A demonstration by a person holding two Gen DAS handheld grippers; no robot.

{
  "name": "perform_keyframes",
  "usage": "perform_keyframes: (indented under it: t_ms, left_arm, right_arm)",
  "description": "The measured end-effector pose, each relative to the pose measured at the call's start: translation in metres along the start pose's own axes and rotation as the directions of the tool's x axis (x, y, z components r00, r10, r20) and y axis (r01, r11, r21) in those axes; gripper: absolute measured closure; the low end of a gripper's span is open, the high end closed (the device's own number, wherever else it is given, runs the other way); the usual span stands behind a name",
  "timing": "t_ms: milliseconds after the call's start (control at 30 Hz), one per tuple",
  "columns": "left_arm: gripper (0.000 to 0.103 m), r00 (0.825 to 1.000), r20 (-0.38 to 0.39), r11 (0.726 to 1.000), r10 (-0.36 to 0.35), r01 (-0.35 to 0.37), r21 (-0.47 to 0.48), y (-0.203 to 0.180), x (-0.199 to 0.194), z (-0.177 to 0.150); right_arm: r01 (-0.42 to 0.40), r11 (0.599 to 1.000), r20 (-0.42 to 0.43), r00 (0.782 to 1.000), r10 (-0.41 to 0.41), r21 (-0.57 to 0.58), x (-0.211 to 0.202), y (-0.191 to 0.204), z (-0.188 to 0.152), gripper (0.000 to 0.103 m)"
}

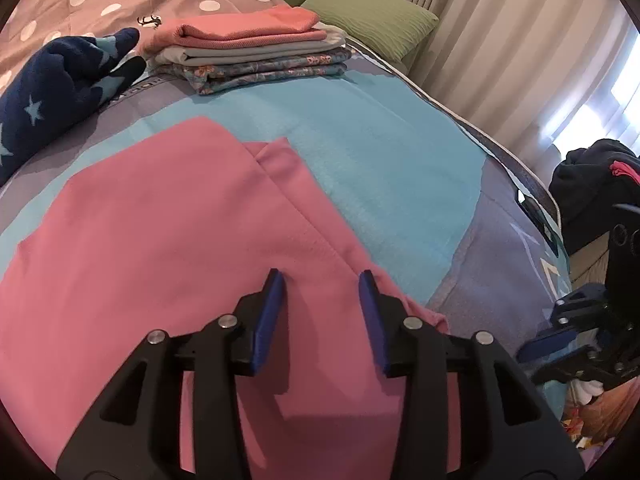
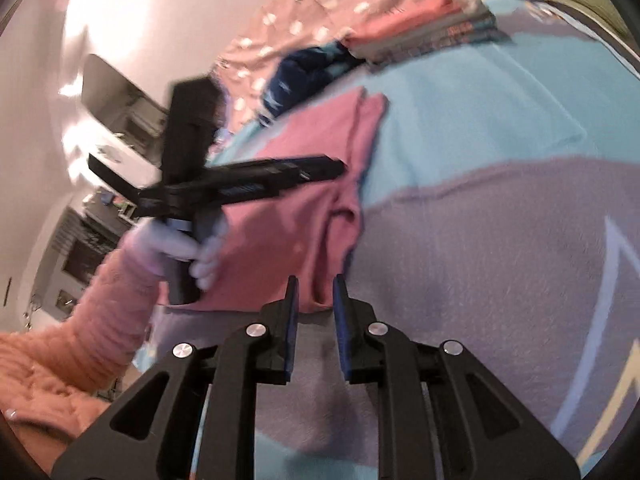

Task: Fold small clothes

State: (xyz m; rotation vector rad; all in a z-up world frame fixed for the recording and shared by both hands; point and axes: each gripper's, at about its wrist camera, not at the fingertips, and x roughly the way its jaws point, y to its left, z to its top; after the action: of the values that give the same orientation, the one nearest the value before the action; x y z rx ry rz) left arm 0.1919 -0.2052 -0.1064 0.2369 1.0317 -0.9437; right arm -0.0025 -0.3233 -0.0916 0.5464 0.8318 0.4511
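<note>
A pink garment (image 1: 160, 240) lies flat on the bed, partly folded, with a narrower layer showing along its right side. My left gripper (image 1: 321, 280) hovers over its near right part, open, with cloth below the blue pads and nothing pinched. In the right wrist view the same pink garment (image 2: 304, 160) lies ahead, bunched at its near corner. My right gripper (image 2: 316, 284) sits just short of that corner with a narrow gap between its pads and nothing in them. A gloved hand (image 2: 192, 248) in a pink sleeve holds the left tool.
A stack of folded clothes (image 1: 248, 52) sits at the far side, with a navy star-print garment (image 1: 60, 92) to its left. Green pillows (image 1: 372, 16) lie behind. A dark clothes heap (image 1: 592, 188) lies past the bed's right edge. The blue and purple bedcover (image 1: 380, 152) lies bare on the right.
</note>
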Motion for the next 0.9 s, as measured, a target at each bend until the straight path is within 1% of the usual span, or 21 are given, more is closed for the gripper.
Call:
perform_keyframes:
  t_ms: [67,100,133,167,200,233,267,300,333,367,400,467,567,633,700,800,867,900]
  left_arm:
    - [0.063,1.0,-0.004,1.0,-0.016,0.016,-0.008,0.003,0.002,0.002]
    - [0.063,1.0,-0.005,0.999,-0.03,0.03,-0.018,0.006,0.003,0.002]
    - [0.063,0.999,-0.004,0.999,-0.037,0.037,-0.025,0.007,0.004,0.002]
    - [0.063,0.999,-0.002,0.998,-0.046,0.046,-0.03,0.008,0.004,0.002]
    - [0.063,0.999,0.0,0.998,-0.053,0.053,-0.034,0.009,0.005,0.003]
    - [0.063,0.998,0.001,0.998,-0.057,0.057,-0.036,0.007,0.007,0.004]
    - [0.061,0.998,0.002,0.997,-0.063,0.063,-0.038,0.009,0.009,0.005]
    - [0.061,0.998,0.003,0.997,-0.067,0.067,-0.038,0.008,0.009,0.006]
    - [0.061,0.997,0.004,0.997,-0.073,0.074,-0.038,0.009,0.011,0.009]
    - [0.061,0.997,0.005,0.996,-0.08,0.08,-0.039,0.01,0.014,0.013]
    - [0.061,0.996,0.007,0.995,-0.086,0.086,-0.04,0.01,0.017,0.017]
    - [0.061,0.995,-0.002,0.995,-0.096,0.096,-0.032,0.01,0.027,0.027]
    - [0.06,0.994,-0.02,0.993,-0.11,0.109,-0.039,0.013,0.036,0.039]
    - [0.06,0.992,-0.031,0.991,-0.124,0.122,-0.05,0.015,0.037,0.041]
    - [0.06,0.991,-0.03,0.991,-0.129,0.128,-0.031,0.015,0.037,0.04]
    - [0.056,0.99,-0.022,0.99,-0.141,0.14,-0.017,0.015,0.037,0.038]
    - [0.043,0.99,-0.017,0.99,-0.142,0.143,0.008,0.009,0.037,0.037]
    - [0.042,0.992,-0.015,0.991,-0.125,0.126,0.035,0.003,0.038,0.035]
  right_arm:
    - [-0.029,0.999,-0.027,0.999,0.027,-0.042,0.006,0.005,0.003,0.083]
    - [-0.044,0.997,-0.05,0.998,0.041,-0.061,0.015,0.006,0.006,0.079]
    - [-0.041,0.997,-0.067,0.997,0.036,-0.071,0.02,0.006,0.006,0.076]
    - [-0.005,0.998,-0.093,0.996,-0.001,-0.07,0.029,0.001,0.008,0.075]
    - [0.008,0.998,-0.115,0.993,-0.015,-0.056,0.035,-0.003,0.008,0.075]
    - [-0.016,0.999,-0.135,0.991,0.011,-0.035,0.04,-0.009,0.008,0.075]
    - [-0.084,0.996,-0.157,0.984,0.081,-0.013,0.045,-0.014,0.008,0.075]
    - [-0.13,0.991,-0.178,0.976,0.126,-0.009,0.046,-0.015,0.008,0.075]
    - [-0.182,0.983,-0.206,0.962,0.176,-0.01,0.046,-0.014,0.007,0.077]
    - [-0.218,0.976,-0.228,0.951,0.208,-0.019,0.045,-0.012,0.004,0.077]
    - [-0.242,0.969,-0.257,0.94,0.222,-0.048,0.046,-0.008,0.0,0.077]
    - [-0.229,0.971,-0.296,0.934,0.201,-0.064,0.049,-0.007,-0.005,0.077]
    - [-0.275,0.961,-0.32,0.909,0.266,0.019,0.048,-0.02,-0.002,0.077]
    - [-0.289,0.957,-0.334,0.899,0.282,0.028,0.045,-0.025,-0.001,0.08]
    - [-0.278,0.96,-0.351,0.9,0.257,-0.01,0.041,-0.024,0.0,0.08]
    - [-0.256,0.965,-0.357,0.907,0.224,-0.047,0.042,-0.023,0.006,0.081]
    - [-0.228,0.972,-0.356,0.914,0.197,-0.047,0.045,-0.025,0.006,0.088]
    - [-0.208,0.977,-0.349,0.92,0.178,-0.052,0.045,-0.023,0.003,0.091]
